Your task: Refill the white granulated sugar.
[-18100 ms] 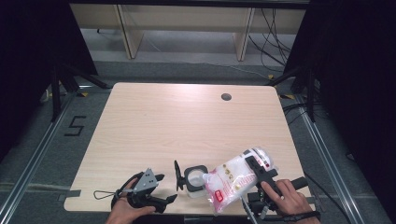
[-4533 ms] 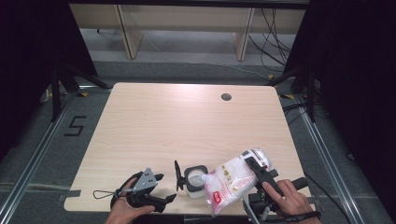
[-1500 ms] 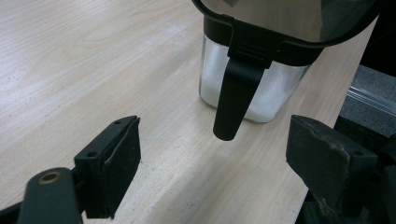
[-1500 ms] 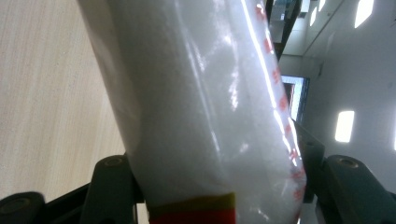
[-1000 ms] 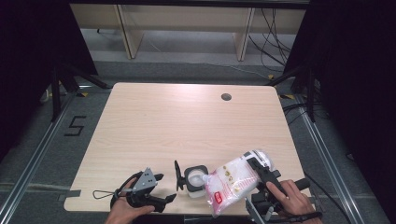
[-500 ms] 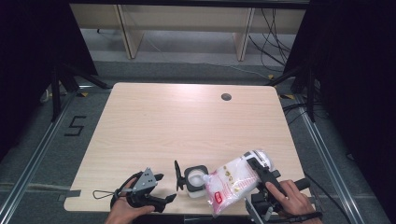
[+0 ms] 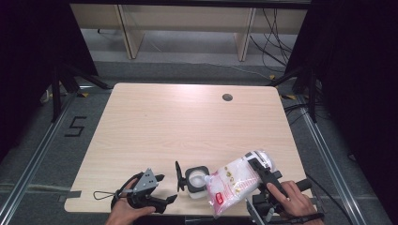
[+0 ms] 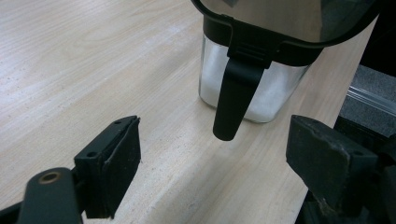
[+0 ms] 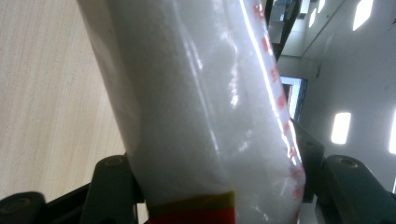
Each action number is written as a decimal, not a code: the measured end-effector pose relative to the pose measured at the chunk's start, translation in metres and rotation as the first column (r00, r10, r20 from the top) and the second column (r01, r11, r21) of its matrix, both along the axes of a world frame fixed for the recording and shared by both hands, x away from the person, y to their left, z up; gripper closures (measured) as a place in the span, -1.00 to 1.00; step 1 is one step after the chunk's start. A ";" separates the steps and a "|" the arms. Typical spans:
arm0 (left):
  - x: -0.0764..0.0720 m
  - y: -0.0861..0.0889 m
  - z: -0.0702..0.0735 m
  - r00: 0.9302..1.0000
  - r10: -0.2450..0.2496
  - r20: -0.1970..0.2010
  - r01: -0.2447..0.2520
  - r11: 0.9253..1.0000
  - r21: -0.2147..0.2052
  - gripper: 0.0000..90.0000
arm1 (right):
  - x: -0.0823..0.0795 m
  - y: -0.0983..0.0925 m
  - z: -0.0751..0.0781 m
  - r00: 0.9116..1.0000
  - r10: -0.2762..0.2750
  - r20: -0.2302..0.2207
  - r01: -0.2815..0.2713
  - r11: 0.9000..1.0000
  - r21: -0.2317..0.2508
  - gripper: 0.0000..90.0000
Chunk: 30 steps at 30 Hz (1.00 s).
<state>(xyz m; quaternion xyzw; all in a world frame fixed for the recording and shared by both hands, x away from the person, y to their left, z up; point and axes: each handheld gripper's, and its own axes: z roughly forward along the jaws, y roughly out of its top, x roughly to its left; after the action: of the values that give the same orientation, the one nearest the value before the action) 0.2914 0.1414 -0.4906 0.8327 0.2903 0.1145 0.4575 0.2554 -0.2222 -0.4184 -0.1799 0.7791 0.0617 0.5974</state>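
Pale wooden worktop (image 7: 155, 126), bag tipped over jar at our near edge.
We pinch the bag (image 7: 233, 180) between our right gripper (image 7: 259, 174) jaws; left gripper (image 7: 164, 187) jaws spread, jar (image 7: 196, 179) just beyond.

High view: fixed above the person's edge of the surface (image 7: 187, 122), facing forward and down, far enough to take in the whole top and the floor beyond.

Left gripper view: rides low on the left hand-held gripper (image 8: 215, 172), close to the glass jar (image 8: 254, 91), also seen from above.

Right gripper view: pressed close against the plastic bag (image 9: 201, 102), shared with the high view.
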 end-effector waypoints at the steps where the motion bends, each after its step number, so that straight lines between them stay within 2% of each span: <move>1: 0.000 0.000 0.000 1.000 -0.002 0.001 0.002 1.000 -0.002 -0.61 | 0.000 0.000 0.000 1.000 -0.001 0.001 0.001 1.000 0.002 -0.02; 6: 0.000 0.000 0.000 1.000 -0.003 0.003 0.003 1.000 0.006 -0.61 | -0.001 0.000 0.002 1.000 -0.005 0.007 0.005 1.000 -0.019 -0.02; 7: 0.001 0.001 0.000 1.000 -0.007 0.006 0.007 1.000 0.021 -0.61 | -0.001 0.000 0.002 1.000 -0.004 0.010 0.005 1.000 -0.013 -0.02; 8: 0.000 -0.001 -0.001 1.000 0.002 -0.001 -0.002 1.000 -0.006 -0.61 | -0.001 0.000 0.002 1.000 -0.008 0.004 0.009 1.000 -0.010 -0.02; 9: 0.001 0.001 0.000 1.000 -0.005 0.007 0.005 1.000 0.019 -0.61 | -0.001 0.000 0.001 1.000 -0.014 -0.003 0.014 1.000 0.002 -0.02; 10: 0.000 0.000 0.000 1.000 0.000 -0.001 0.000 1.000 -0.001 -0.61 | -0.002 0.000 0.000 1.000 -0.019 -0.006 0.019 1.000 0.009 -0.02; 11: 0.000 0.000 0.000 1.000 -0.003 0.004 0.003 1.000 0.006 -0.61 | -0.003 -0.001 -0.002 0.999 -0.039 -0.015 0.040 0.999 0.024 -0.02; 12: 0.000 -0.001 -0.001 1.000 0.003 -0.002 -0.003 1.000 -0.011 -0.61 | -0.002 0.001 0.001 1.000 -0.012 0.004 0.012 1.000 -0.010 -0.02; 13: 0.000 0.000 -0.001 1.000 -0.001 0.000 0.001 1.000 0.000 -0.61 | -0.002 0.000 -0.001 1.000 -0.024 -0.011 0.024 1.000 0.005 -0.02; 14: -0.001 -0.001 -0.001 1.000 0.015 -0.009 -0.015 1.000 -0.016 -0.61 | -0.001 0.000 0.000 1.000 -0.014 -0.006 0.014 1.000 0.000 -0.02; 16: 0.000 0.000 0.000 1.000 -0.003 0.002 0.003 1.000 -0.001 -0.61 | -0.001 0.001 0.002 1.000 -0.001 0.006 0.001 1.000 -0.018 -0.02; 17: 0.000 0.000 0.000 1.000 0.005 -0.002 -0.005 1.000 -0.001 -0.61 | -0.003 -0.001 -0.002 0.999 -0.035 -0.016 0.035 0.999 0.025 -0.02; 18: -0.001 -0.001 -0.001 1.000 0.014 -0.013 -0.014 1.000 -0.008 -0.61 | -0.002 0.000 -0.001 0.999 -0.034 -0.015 0.034 0.999 0.022 -0.02; 19: -0.001 -0.001 -0.001 1.000 0.013 -0.006 -0.013 1.000 -0.015 -0.61 | -0.002 0.000 0.000 1.000 -0.023 -0.009 0.024 1.000 0.009 -0.02; 20: 0.000 0.000 0.000 1.000 0.001 0.004 -0.001 1.000 -0.002 -0.61 | -0.002 0.000 0.000 1.000 -0.021 -0.002 0.021 1.000 0.010 -0.02; 21: 0.000 0.000 0.000 1.000 0.002 0.003 -0.002 1.000 -0.001 -0.61 | -0.002 0.001 0.002 1.000 -0.002 0.011 0.002 1.000 -0.013 -0.02; 22: 0.000 0.000 -0.001 1.000 0.001 0.002 -0.001 1.000 0.001 -0.61 | -0.003 0.000 0.000 1.000 -0.029 -0.009 0.029 1.000 0.007 -0.02; 23: 0.000 -0.001 -0.001 1.000 0.004 0.000 -0.004 1.000 -0.010 -0.61 | -0.001 0.001 0.003 1.000 -0.001 0.009 0.001 1.000 -0.007 -0.02; 24: -0.001 0.000 -0.001 1.000 0.012 -0.005 -0.012 1.000 -0.004 -0.61 | -0.001 0.001 0.003 1.000 -0.002 0.010 0.002 1.000 -0.007 -0.02; 25: -0.001 0.000 -0.001 1.000 0.007 -0.003 -0.007 1.000 -0.009 -0.61 | -0.003 0.000 0.001 0.999 -0.032 -0.007 0.032 0.999 0.009 -0.02; 26: 0.000 0.000 0.000 1.000 0.002 0.004 -0.002 1.000 -0.001 -0.61 | -0.003 0.000 0.001 0.999 -0.035 -0.008 0.035 0.999 0.009 -0.02; 27: 0.000 0.000 0.000 1.000 -0.001 0.003 0.001 1.000 0.004 -0.61 | -0.003 0.000 0.001 0.999 -0.031 -0.007 0.031 0.999 0.006 -0.02; 28: -0.001 -0.001 -0.001 1.000 0.015 -0.008 -0.015 1.000 -0.014 -0.61 | -0.002 0.000 0.002 1.000 -0.020 -0.001 0.020 1.000 0.003 -0.02; 29: -0.001 -0.001 -0.001 1.000 0.014 -0.007 -0.014 1.000 -0.014 -0.61 | -0.001 0.000 0.003 1.000 0.001 0.007 -0.001 1.000 -0.004 -0.02; 30: -0.001 0.000 0.000 1.000 0.008 0.000 -0.008 1.000 -0.008 -0.61 | -0.001 0.000 0.002 1.000 -0.005 0.004 0.005 1.000 -0.007 -0.02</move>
<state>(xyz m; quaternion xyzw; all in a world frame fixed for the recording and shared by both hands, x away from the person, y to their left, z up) 0.2907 0.1411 -0.4910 0.8298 0.2940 0.1150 0.4602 0.2540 -0.2218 -0.4161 -0.1802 0.7785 0.0572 0.5985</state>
